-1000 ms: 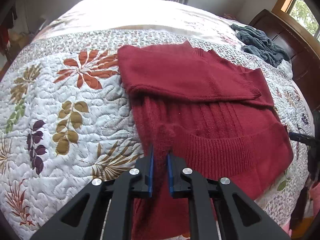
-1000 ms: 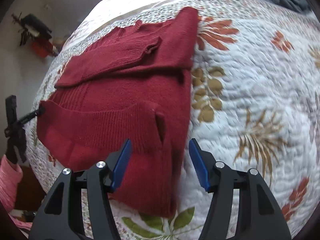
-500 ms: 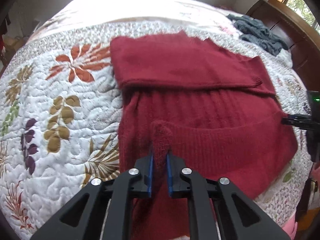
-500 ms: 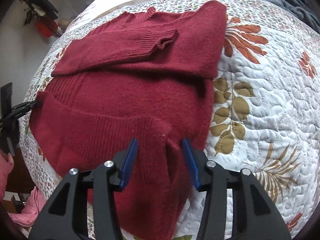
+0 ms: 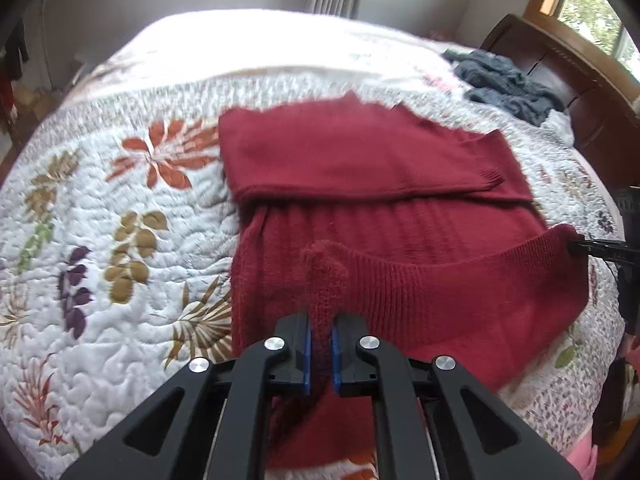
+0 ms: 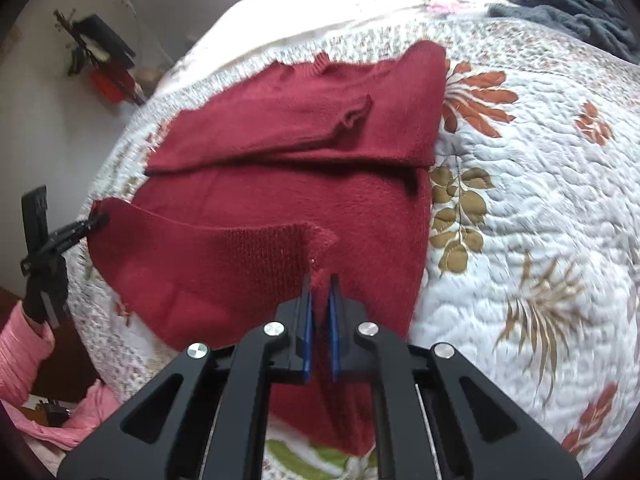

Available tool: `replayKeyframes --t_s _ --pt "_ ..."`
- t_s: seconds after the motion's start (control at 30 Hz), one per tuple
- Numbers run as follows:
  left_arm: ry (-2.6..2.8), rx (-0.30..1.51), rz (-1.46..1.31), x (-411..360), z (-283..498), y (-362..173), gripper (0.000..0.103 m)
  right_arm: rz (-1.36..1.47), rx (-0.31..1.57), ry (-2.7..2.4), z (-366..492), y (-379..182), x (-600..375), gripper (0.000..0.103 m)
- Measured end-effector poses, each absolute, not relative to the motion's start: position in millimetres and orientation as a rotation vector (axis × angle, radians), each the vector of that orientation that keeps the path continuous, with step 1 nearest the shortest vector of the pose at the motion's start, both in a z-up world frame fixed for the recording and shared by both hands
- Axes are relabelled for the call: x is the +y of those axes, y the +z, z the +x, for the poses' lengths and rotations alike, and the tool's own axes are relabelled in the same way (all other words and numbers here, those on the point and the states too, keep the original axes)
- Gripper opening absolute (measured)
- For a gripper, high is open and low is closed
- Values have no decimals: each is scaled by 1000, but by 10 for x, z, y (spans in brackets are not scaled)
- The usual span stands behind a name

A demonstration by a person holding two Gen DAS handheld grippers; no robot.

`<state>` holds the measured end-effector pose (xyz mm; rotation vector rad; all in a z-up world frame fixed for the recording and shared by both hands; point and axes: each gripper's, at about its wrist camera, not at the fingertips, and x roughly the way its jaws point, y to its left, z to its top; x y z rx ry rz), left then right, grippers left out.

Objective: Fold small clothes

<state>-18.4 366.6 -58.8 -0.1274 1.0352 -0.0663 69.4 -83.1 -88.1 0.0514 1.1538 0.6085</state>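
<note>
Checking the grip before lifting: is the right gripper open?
No, the right gripper is shut, its blue pads pinching the hem of the red sweater.

No text, label, brand, number or sign can be read in either view; nothing legible is borne by any surface shown.

Left gripper (image 5: 320,354): matte black frame with triangular cut-outs, four round silver screw heads, and blue pads lining the inner faces of both fingers (image 5: 306,354). Right gripper (image 6: 319,340): identical black construction, silver screws, blue-lined fingers (image 6: 306,338). The person wears a pink ribbed-knit sleeve (image 6: 18,356).
</note>
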Motion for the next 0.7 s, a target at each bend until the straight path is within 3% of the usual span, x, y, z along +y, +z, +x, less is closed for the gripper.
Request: replayKeyframes --t_s 0.33,0.7 --pt "-58 889 -143 3651 -459 -33 6 128 1055 608 461 -343 -1044 5" --pt "-11 712 -172 3820 523 591 6 125 923 527 1467 437 -826 5"
